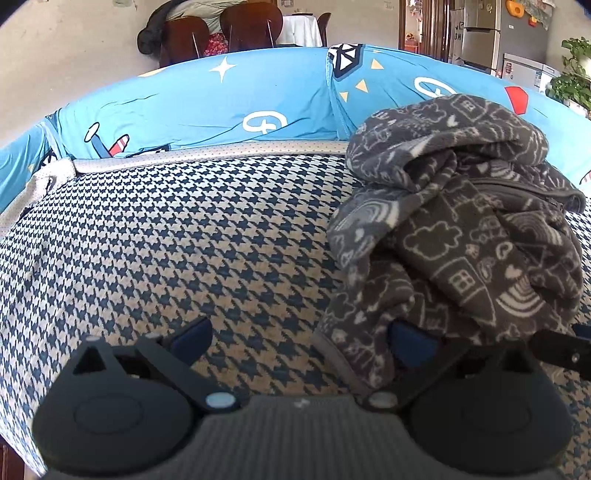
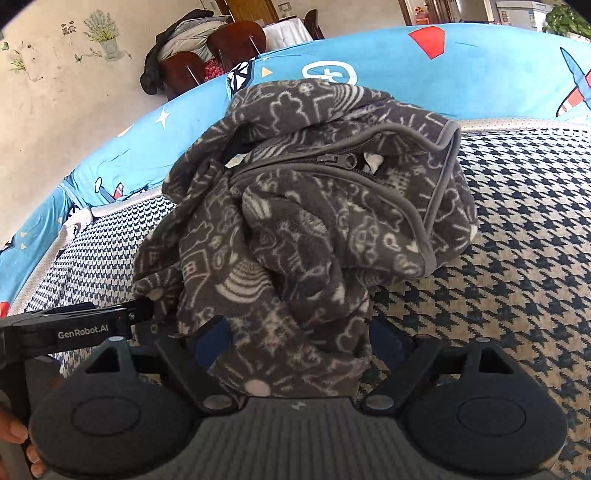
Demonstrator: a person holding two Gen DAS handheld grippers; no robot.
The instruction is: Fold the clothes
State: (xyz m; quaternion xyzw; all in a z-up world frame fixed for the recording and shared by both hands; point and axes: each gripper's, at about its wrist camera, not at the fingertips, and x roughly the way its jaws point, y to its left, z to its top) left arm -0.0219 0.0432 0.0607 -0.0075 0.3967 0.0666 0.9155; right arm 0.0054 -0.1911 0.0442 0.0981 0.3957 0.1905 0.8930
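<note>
A crumpled grey fleece garment (image 1: 454, 236) with white doodle prints and a zip (image 2: 332, 160) lies heaped on the houndstooth sofa seat (image 1: 147, 240). My left gripper (image 1: 301, 343) is open at the heap's left side. Its right finger (image 1: 410, 347) rests against the garment's lower hem, and its left finger (image 1: 192, 339) is over bare seat. My right gripper (image 2: 301, 343) is open and straddles the near lower fold of the garment (image 2: 295, 229), with fleece filling the gap between its blue pads (image 2: 214, 343). The left gripper's black housing (image 2: 74, 330) reaches the heap's left edge.
A blue cartoon-print backrest (image 1: 221, 107) runs behind the seat. Brown chairs draped with coats (image 1: 221, 29) stand beyond it, with a fridge (image 1: 480, 33) and a potted plant (image 1: 572, 74) at the far right. Bare houndstooth seat (image 2: 517, 258) lies right of the heap. A hand (image 2: 14, 435) shows at the lower left.
</note>
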